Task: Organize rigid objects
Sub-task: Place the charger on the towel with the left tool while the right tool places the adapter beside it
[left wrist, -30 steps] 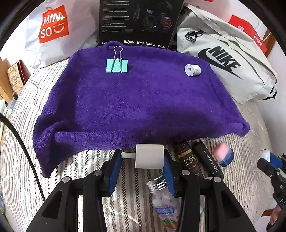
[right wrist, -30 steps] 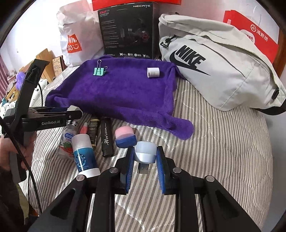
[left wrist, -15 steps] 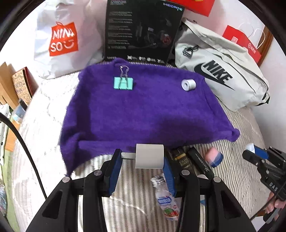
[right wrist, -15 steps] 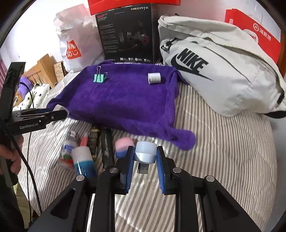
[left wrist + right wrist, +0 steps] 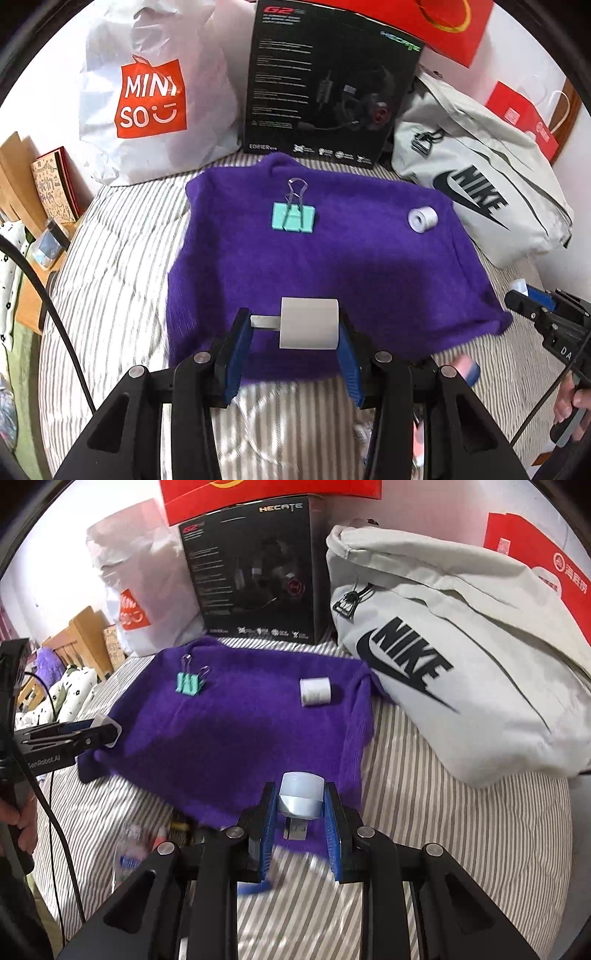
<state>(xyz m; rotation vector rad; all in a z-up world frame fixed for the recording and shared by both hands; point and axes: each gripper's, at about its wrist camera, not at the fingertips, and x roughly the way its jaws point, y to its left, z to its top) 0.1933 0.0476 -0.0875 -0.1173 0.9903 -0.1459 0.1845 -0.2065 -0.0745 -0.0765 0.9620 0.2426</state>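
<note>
A small white plug-like block [image 5: 309, 328], with a flat metal tab jutting from its left end, is clamped between the blue pads of the left gripper [image 5: 293, 334] and carried above the near edge of a purple towel [image 5: 332, 258]. A pale blue cap-shaped piece [image 5: 301, 794], with a dark connector hanging beneath it, is pinched in the right gripper [image 5: 300, 812] over the towel's near right corner. Ahead of both tongs, at the far side of the towel, a mint binder clip [image 5: 294, 218] is seen to the left and a small white roll [image 5: 423, 219] to the right, well apart from each other. The towel is spread on a striped bed cover [image 5: 443, 830]; beyond it a black box [image 5: 325, 85] and a grey bag [image 5: 461, 657] are propped. Both held pieces are judged light, hard and smooth, so slipping is likelier than crushing. The flat side faces now gripped look the safest hold, and the thin tab is best left untouched.
</note>
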